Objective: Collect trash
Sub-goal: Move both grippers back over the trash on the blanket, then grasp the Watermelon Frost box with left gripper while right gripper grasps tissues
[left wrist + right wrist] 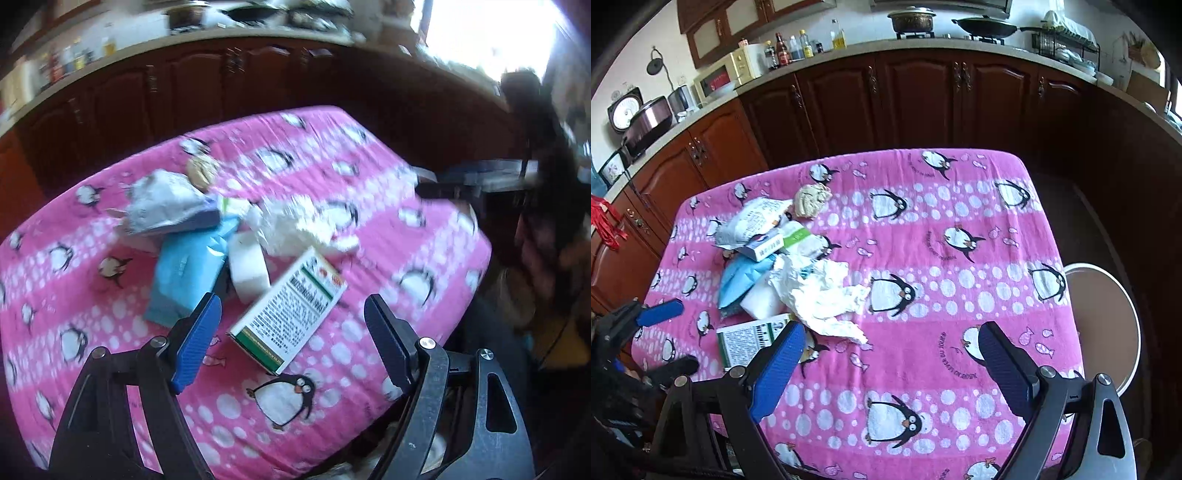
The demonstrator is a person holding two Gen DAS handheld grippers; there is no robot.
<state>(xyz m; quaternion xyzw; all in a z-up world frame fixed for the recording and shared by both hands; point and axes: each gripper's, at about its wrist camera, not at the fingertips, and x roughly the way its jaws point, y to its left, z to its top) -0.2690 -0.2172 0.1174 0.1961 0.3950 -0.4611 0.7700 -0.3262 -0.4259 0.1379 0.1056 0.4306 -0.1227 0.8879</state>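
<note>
A heap of trash lies on the pink penguin tablecloth (pixel 960 258). It holds a white-and-green printed box (pixel 291 310) (pixel 750 338), crumpled white tissue (pixel 299 229) (pixel 820 295), a blue packet (pixel 188 277) (pixel 742 277), a white block (pixel 249 269), a crumpled grey-white wrapper (pixel 166 203) (pixel 753 221) and a beige paper ball (pixel 201 168) (pixel 812 199). My left gripper (pixel 291 317) is open, its fingers either side of the printed box just above it. My right gripper (pixel 890 343) is open and empty over the cloth, right of the heap. The left gripper's blue finger (pixel 661 312) shows at the table's left edge.
Dark wooden kitchen cabinets (pixel 916 96) and a counter with bottles, a microwave (pixel 727 72) and pots run behind the table. A round stool (pixel 1108 325) stands at the table's right side. The left wrist view is motion-blurred.
</note>
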